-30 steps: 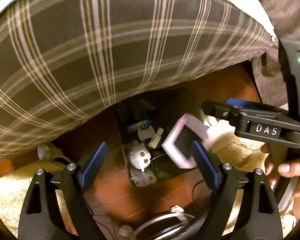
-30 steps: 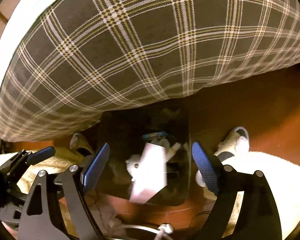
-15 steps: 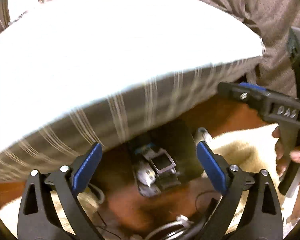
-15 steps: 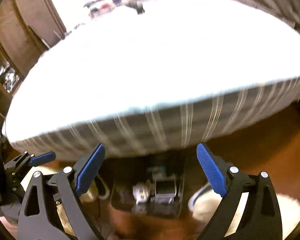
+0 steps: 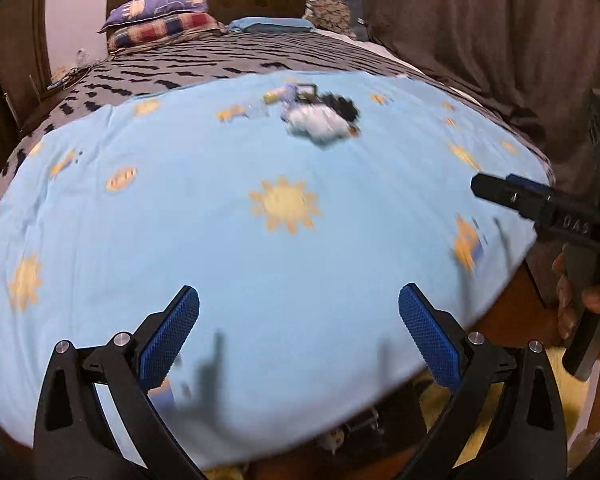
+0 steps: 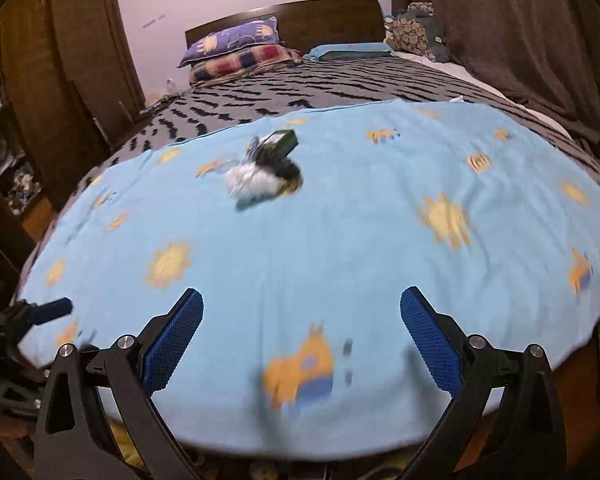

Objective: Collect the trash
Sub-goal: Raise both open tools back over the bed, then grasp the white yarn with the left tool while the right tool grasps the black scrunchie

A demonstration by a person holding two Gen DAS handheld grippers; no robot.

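Observation:
A blurred pile of trash (image 5: 320, 116) lies on the far middle of a light blue sheet (image 5: 220, 240) with yellow suns that covers the bed; it holds white crumpled stuff, a dark clump and a small dark box. The pile also shows in the right wrist view (image 6: 266, 170). My left gripper (image 5: 299, 336) is open and empty above the bed's near edge. My right gripper (image 6: 301, 336) is open and empty too. The right gripper appears at the right of the left wrist view (image 5: 540, 208). A sliver of the dark bin (image 5: 364, 424) with trash shows below the bed edge.
Pillows (image 5: 160, 20) and a dark headboard (image 6: 332, 12) stand at the far end. A grey patterned blanket (image 6: 340, 84) covers the far half. Brown curtains (image 5: 480, 32) hang on the right. A wooden wardrobe (image 6: 72, 64) stands on the left. A cream rug (image 5: 560, 400) lies on the floor.
Both grippers have risen from the floor bin beneath the bed edge to above the bed top. A pink-edged piece fell into the bin. Both stay open.

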